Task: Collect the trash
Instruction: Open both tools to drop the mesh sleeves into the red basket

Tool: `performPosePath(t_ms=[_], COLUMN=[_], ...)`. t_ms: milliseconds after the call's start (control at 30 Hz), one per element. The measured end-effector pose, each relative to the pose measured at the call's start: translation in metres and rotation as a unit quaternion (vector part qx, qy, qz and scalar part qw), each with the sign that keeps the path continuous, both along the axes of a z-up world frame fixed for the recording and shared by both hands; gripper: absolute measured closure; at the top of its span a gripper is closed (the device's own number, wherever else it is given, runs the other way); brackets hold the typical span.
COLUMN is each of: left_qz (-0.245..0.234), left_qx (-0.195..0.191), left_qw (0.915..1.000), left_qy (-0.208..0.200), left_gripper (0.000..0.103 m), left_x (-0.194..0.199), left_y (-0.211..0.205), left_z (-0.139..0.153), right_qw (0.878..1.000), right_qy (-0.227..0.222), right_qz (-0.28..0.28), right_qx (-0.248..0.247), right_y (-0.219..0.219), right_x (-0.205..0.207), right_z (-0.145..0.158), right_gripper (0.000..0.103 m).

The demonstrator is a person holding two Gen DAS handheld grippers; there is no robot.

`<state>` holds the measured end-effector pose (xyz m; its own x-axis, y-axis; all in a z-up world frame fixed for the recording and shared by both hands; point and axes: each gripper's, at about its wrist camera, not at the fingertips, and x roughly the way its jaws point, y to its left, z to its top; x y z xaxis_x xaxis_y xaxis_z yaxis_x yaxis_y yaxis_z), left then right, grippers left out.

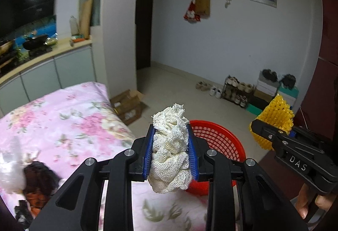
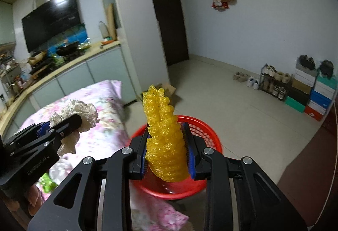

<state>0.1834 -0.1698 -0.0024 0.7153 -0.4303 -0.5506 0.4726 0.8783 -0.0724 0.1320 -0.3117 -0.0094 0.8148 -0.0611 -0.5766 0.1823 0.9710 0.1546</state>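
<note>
My left gripper (image 1: pixel 170 146) is shut on a crumpled white foam net (image 1: pixel 171 159) and holds it in the air, just left of and above the red mesh basket (image 1: pixel 224 136). My right gripper (image 2: pixel 166 146) is shut on a yellow foam net (image 2: pixel 164 136) and holds it over the red mesh basket (image 2: pixel 202 129), which stands on the floor by the bed. The right gripper with its yellow net (image 1: pixel 272 121) shows at the right of the left wrist view. The left gripper with its white net (image 2: pixel 74 112) shows at the left of the right wrist view.
A bed with a pink floral cover (image 1: pixel 63 114) lies to the left, with a dark-haired doll (image 1: pixel 40 178) and plastic wrapping (image 1: pixel 10 167) on it. An open cardboard box (image 1: pixel 128 104) sits on the floor past the bed. Shoes and shoe boxes (image 2: pixel 304 87) line the far wall.
</note>
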Motion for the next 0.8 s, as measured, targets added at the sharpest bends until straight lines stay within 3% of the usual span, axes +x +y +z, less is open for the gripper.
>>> performPosePath(t_ms=[367, 467, 633, 800], left_qz=[-0.026, -0.033, -0.036, -0.024], left_qx=[0.011, 0.015, 0.027, 0.029], left_qw=[0.9964, 0.9944, 0.9931, 0.9936], left_qy=[0.08, 0.1, 0.108, 0.106], left_gripper=[0.075, 0.071, 0.053, 0.032], left_x=[0.04, 0.047, 0.05, 0.052], left_y=[-0.037, -0.043, -0.048, -0.044], left_z=[-0.046, -0.057, -0.068, -0.068], right_qw=[0.998, 0.997, 0.996, 0.995], right_qy=[0.057, 0.074, 0.09, 0.093], right_qz=[-0.014, -0.013, -0.009, -0.025], right_qx=[-0.001, 0.002, 0.005, 0.025], right_y=[-0.021, -0.023, -0.025, -0.034], right_x=[0.035, 0.044, 0.054, 0.055], right_z=[-0.035, -0.045, -0.057, -0.062], right_gripper=[0.074, 0.073, 0.069, 0.041])
